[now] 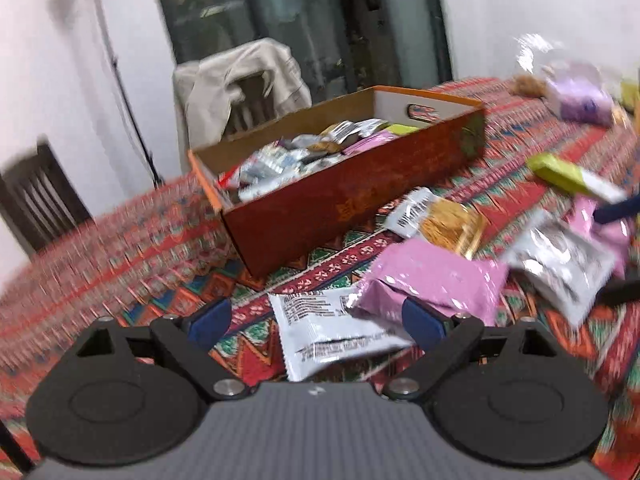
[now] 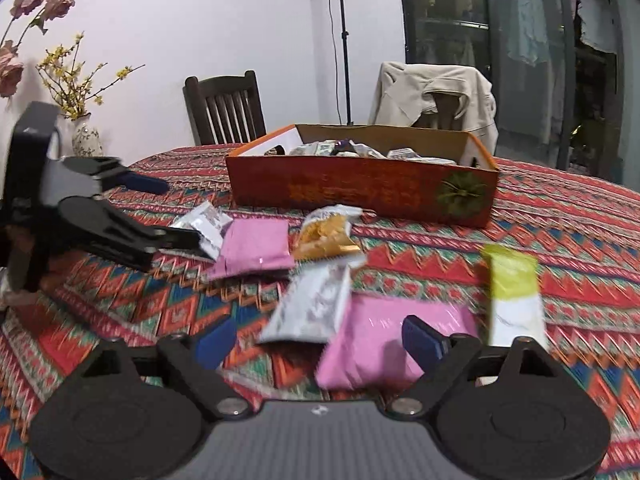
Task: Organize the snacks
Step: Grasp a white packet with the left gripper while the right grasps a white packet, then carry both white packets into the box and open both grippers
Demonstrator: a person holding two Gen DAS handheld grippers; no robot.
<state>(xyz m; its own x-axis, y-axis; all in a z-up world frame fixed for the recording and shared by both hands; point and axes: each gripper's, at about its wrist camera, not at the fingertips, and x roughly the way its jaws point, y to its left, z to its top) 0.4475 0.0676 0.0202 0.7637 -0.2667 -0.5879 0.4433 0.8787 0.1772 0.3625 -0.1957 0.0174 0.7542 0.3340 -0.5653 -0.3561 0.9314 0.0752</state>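
An open red cardboard box (image 1: 352, 196) (image 2: 360, 192) holds several snack packets. Loose packets lie on the patterned tablecloth in front of it. My left gripper (image 1: 316, 316) is open low over a white packet (image 1: 324, 332) and a pink packet (image 1: 432, 276). It also shows in the right wrist view (image 2: 176, 212), open beside a small silver packet (image 2: 206, 224). My right gripper (image 2: 320, 338) is open over a silver packet (image 2: 312, 308) and a pink packet (image 2: 384, 340). A yellow chip packet (image 1: 444, 220) (image 2: 326, 234) and a green-white packet (image 1: 572, 178) (image 2: 514, 292) lie nearby.
Two chairs (image 2: 224, 108) stand behind the table, one draped with a beige jacket (image 2: 436, 92). A vase of flowers (image 2: 86, 136) sits at the table's far left. More bagged snacks (image 1: 576, 92) lie at the far right. A light stand (image 2: 342, 40) rises behind the box.
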